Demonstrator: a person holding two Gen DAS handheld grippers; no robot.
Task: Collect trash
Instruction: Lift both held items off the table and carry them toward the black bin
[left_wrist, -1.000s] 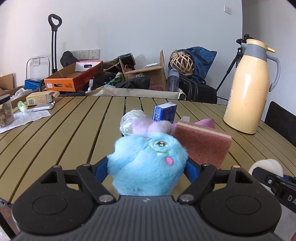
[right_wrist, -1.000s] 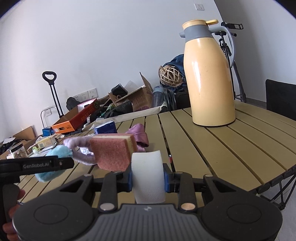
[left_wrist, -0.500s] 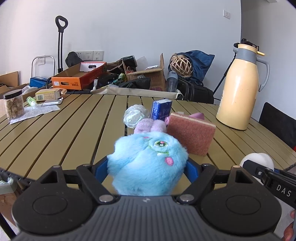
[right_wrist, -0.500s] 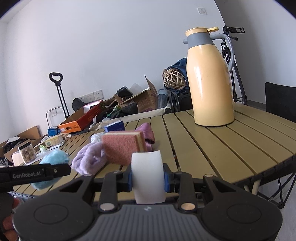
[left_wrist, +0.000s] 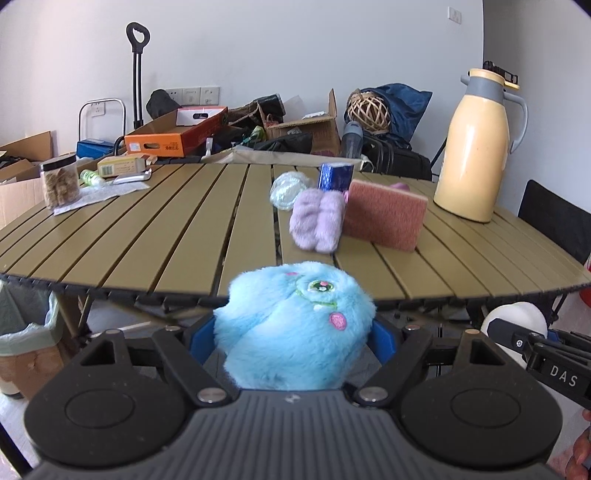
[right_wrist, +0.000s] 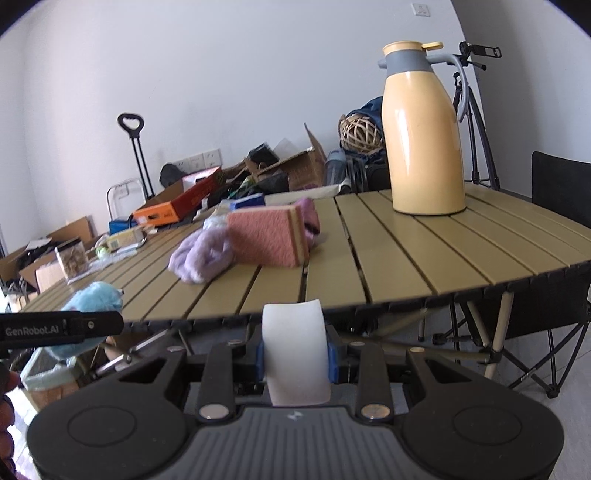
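The left gripper (left_wrist: 293, 332) has its fingers spread wide yet pressed against both sides of a blue plush toy (left_wrist: 295, 325), which fills the gap between them. The right gripper (right_wrist: 295, 354) has its fingers nearly together, pinching a white foam piece (right_wrist: 295, 350) that stands upright between the pads. Both loads hang just off the near edge of the counter (left_wrist: 147, 229), not over it. Below and to the left, a lined bin (left_wrist: 29, 328) stands on the floor beside the counter; the left gripper looks nearer to it, so the toy would likely drop first. Farther back on the counter lie a purple fluffy thing (left_wrist: 317, 221) touching a pink sponge (left_wrist: 384, 218).
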